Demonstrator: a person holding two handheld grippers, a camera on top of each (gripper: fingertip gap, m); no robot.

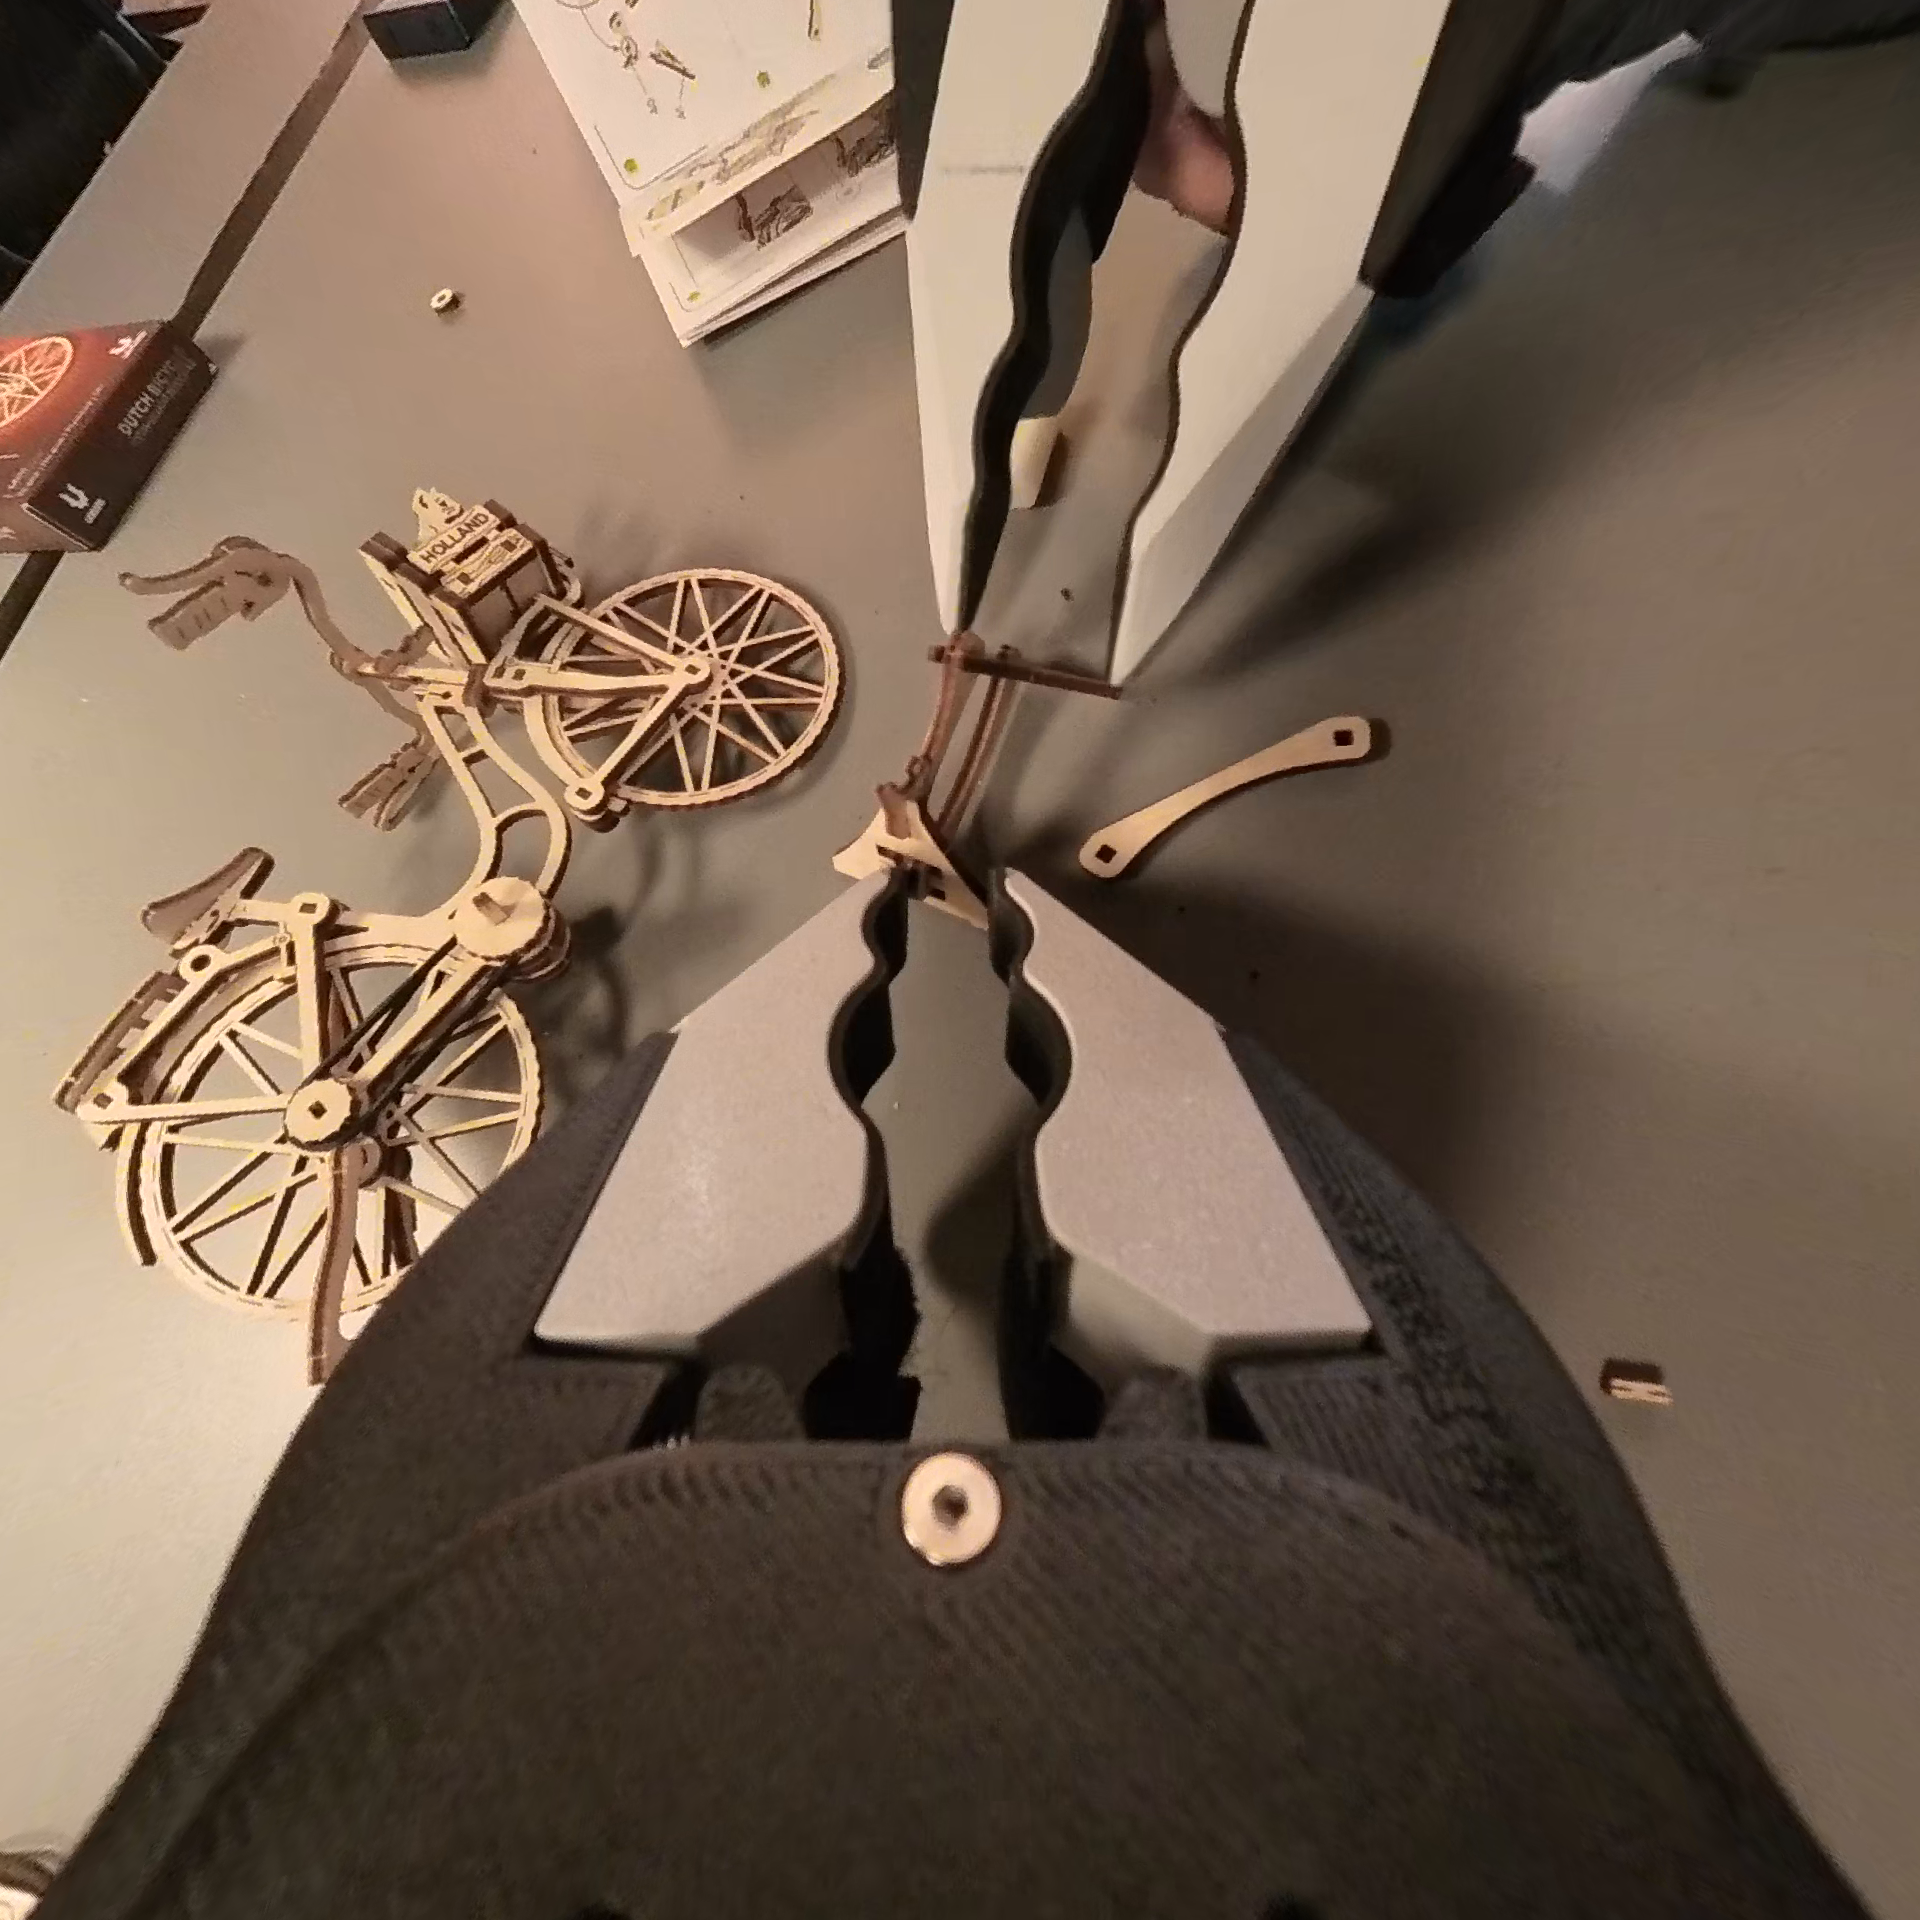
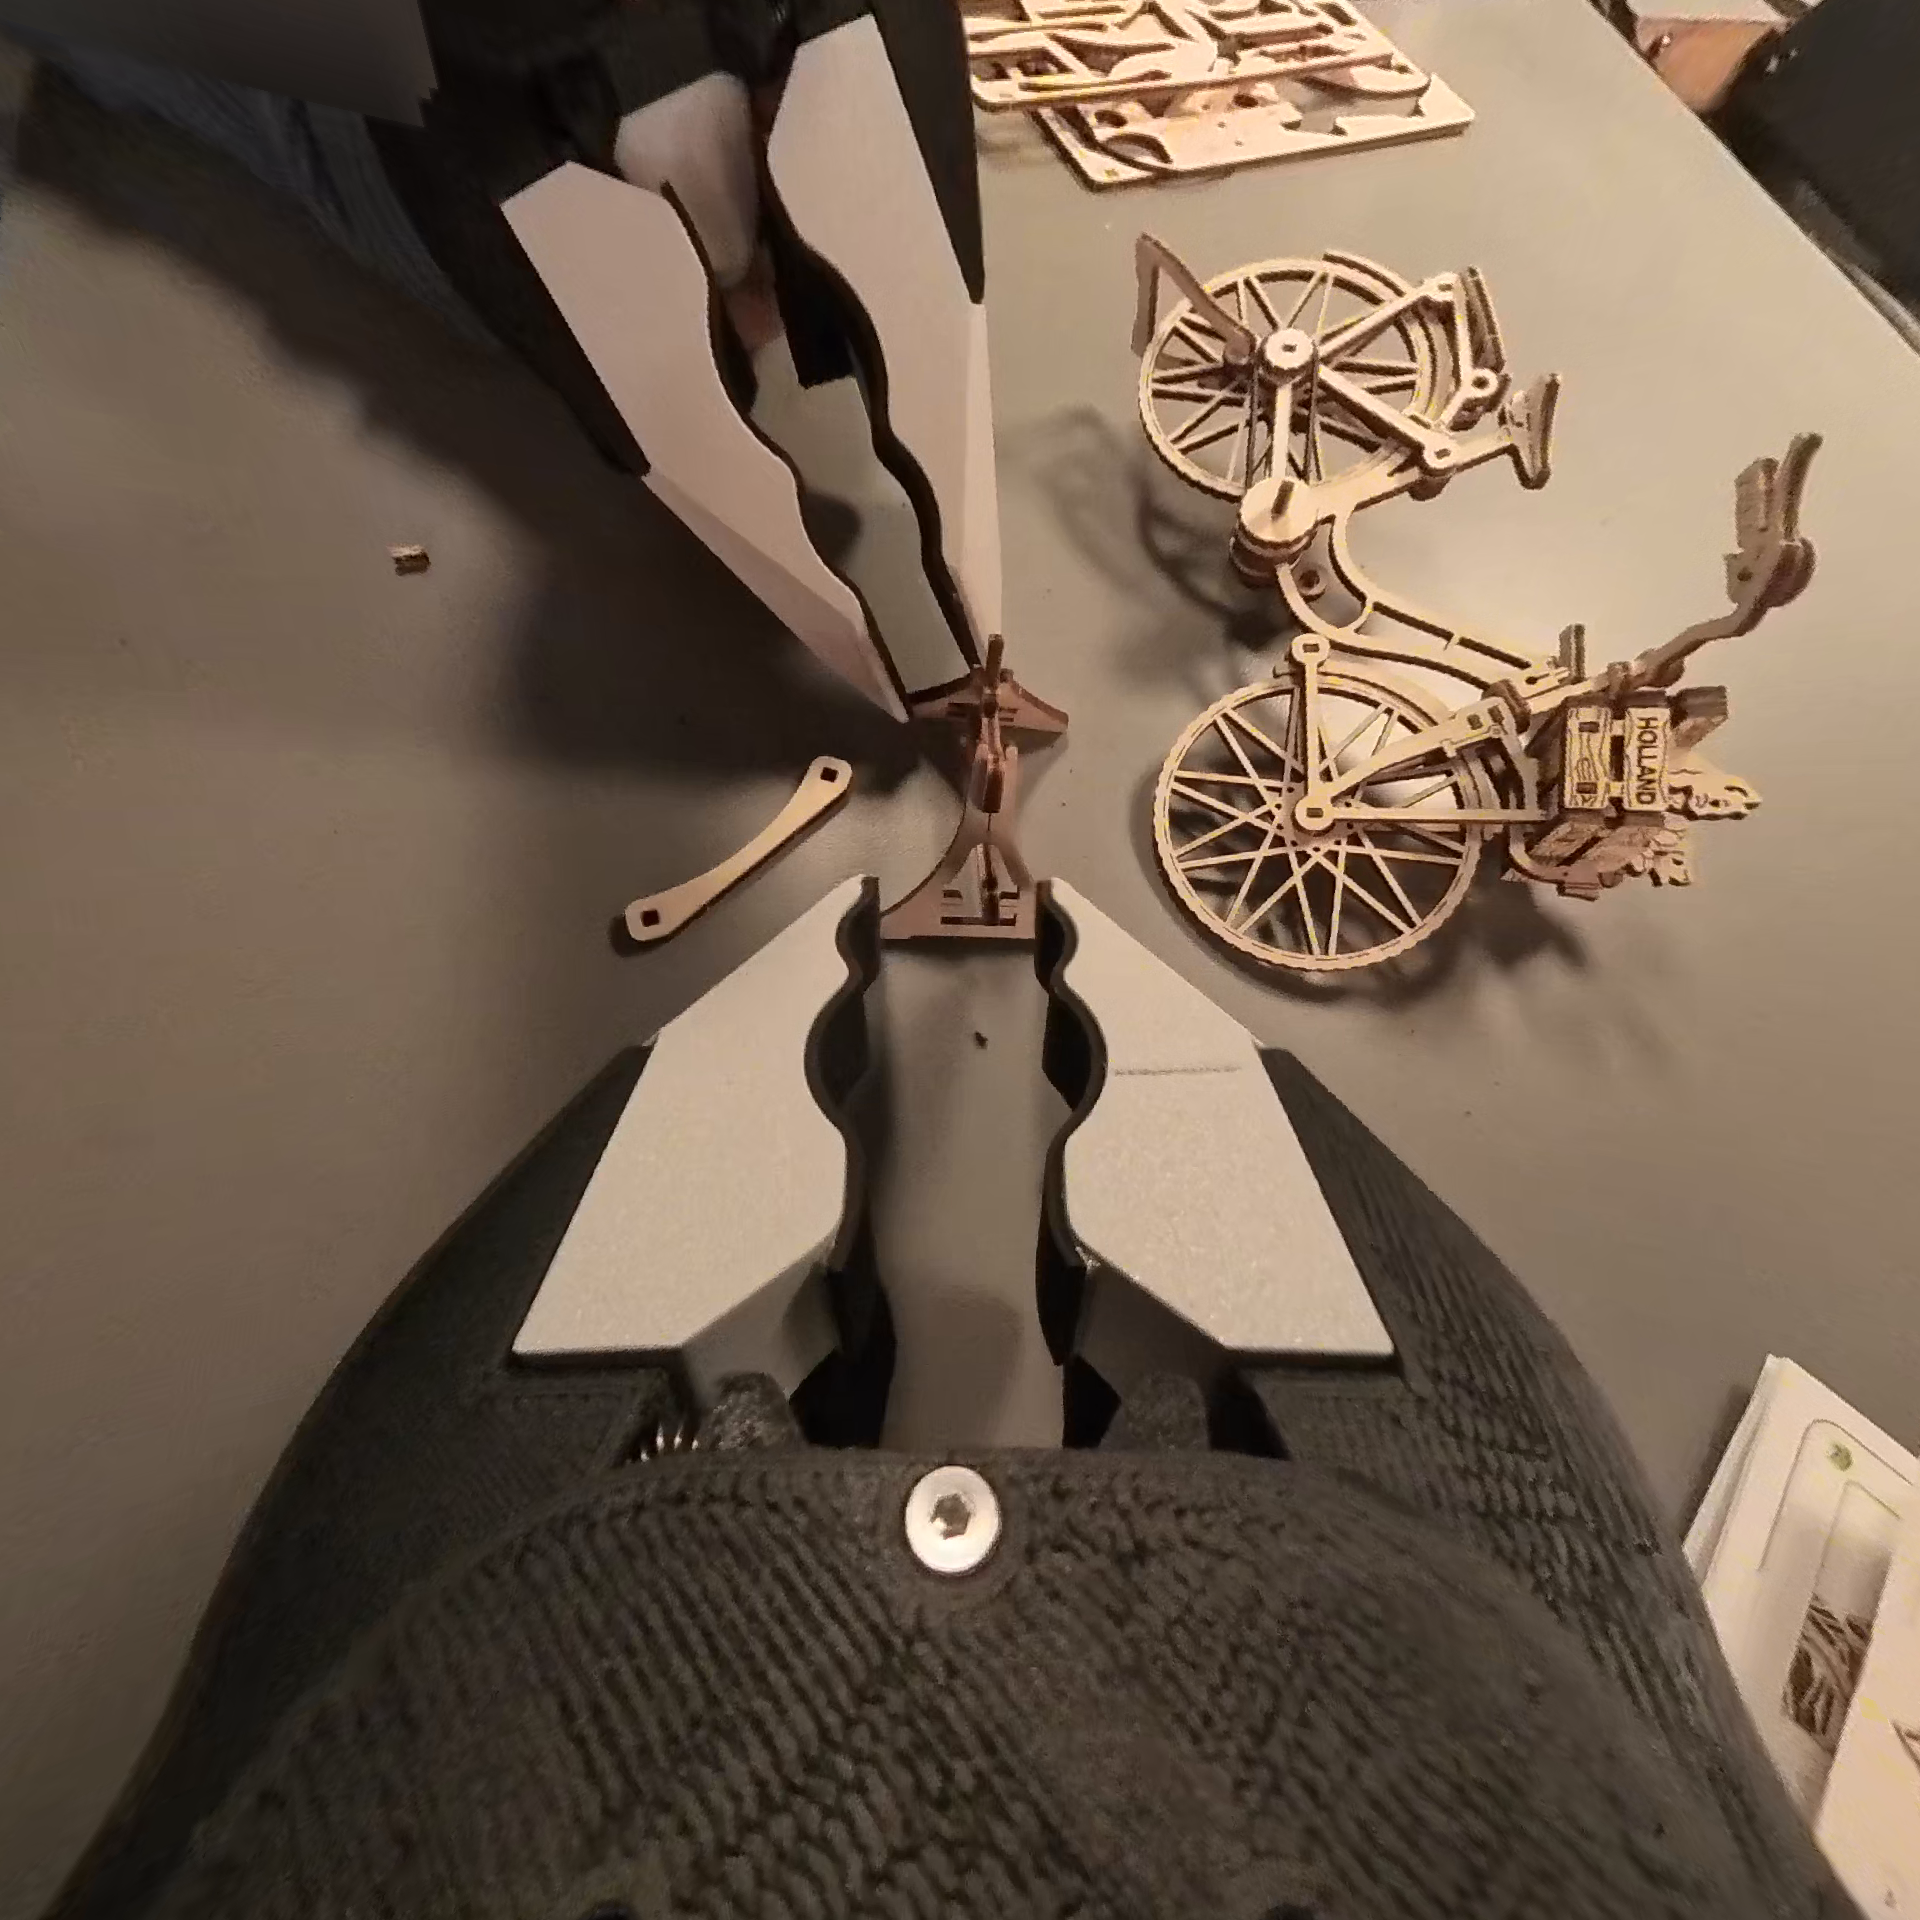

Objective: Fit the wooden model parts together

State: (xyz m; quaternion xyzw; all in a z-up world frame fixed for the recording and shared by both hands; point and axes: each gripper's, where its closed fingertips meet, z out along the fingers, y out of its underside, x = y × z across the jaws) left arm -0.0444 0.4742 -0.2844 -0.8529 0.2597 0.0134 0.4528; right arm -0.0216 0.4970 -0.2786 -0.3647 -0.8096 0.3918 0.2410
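Mostly built: wooden bicycle model (image 1: 436, 883) lying flat on grey bench (image 1: 1558, 1039), wheels, frame, crate fitted

Small sub-assembly (image 2: 977, 821) held between both grippers, just beside bicycle: right gripper (image 2: 958, 902) fingers clenched on its wide end, left gripper (image 1: 940, 883) fingers clenched on opposite end

Left to fit, by the look: curved strut (image 1: 1226, 795) loose on bench nearby, tiny piece (image 1: 1640, 1382) well apart

Instruction booklet (image 1: 748, 156), dark box (image 1: 94, 436), part sheets (image 2: 1216, 83) at bench edges; room dim
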